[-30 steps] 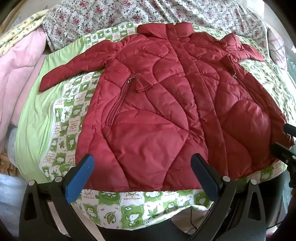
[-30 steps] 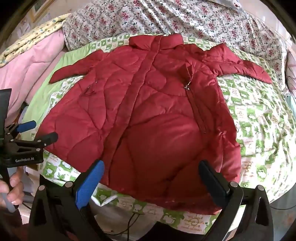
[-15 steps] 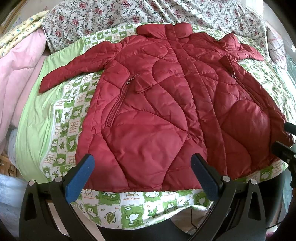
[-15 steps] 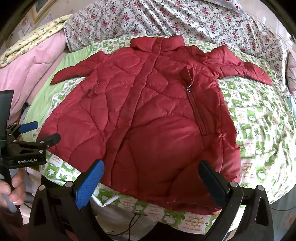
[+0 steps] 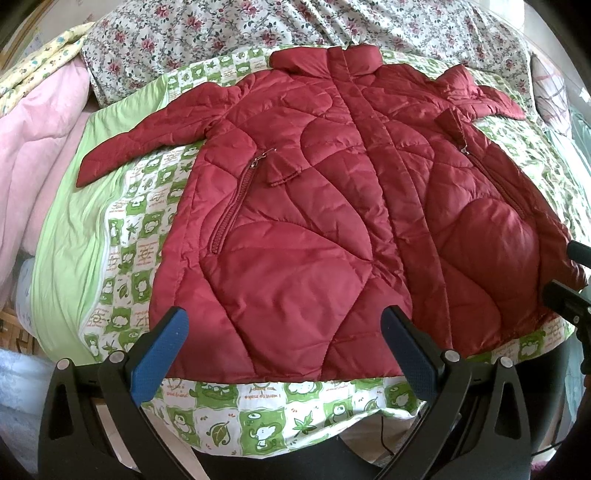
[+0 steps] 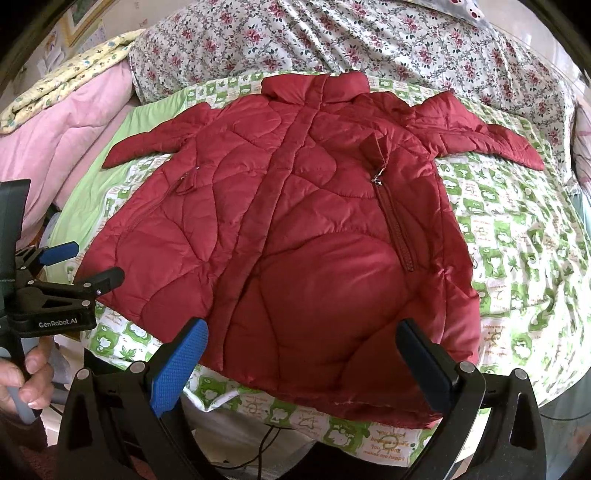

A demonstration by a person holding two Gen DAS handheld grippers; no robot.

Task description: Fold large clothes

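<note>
A dark red quilted jacket (image 5: 332, 206) lies flat and face up on the bed, collar at the far side, both sleeves spread out. It also shows in the right wrist view (image 6: 303, 236). My left gripper (image 5: 284, 343) is open and empty, hovering just short of the jacket's hem, left of its middle. My right gripper (image 6: 303, 354) is open and empty, over the hem at the jacket's right half. The left gripper also shows at the left edge of the right wrist view (image 6: 85, 266), and the right gripper at the right edge of the left wrist view (image 5: 570, 280).
A green and white patterned sheet (image 5: 140, 221) covers the bed under the jacket. A floral quilt (image 5: 221, 33) lies at the far side. Pink bedding (image 5: 33, 158) is heaped on the left. The bed's front edge (image 5: 280, 417) runs just below the hem.
Both grippers have drifted slightly, so the jacket sits a little lower in both views. Both stay open and empty. The jacket has not moved.
</note>
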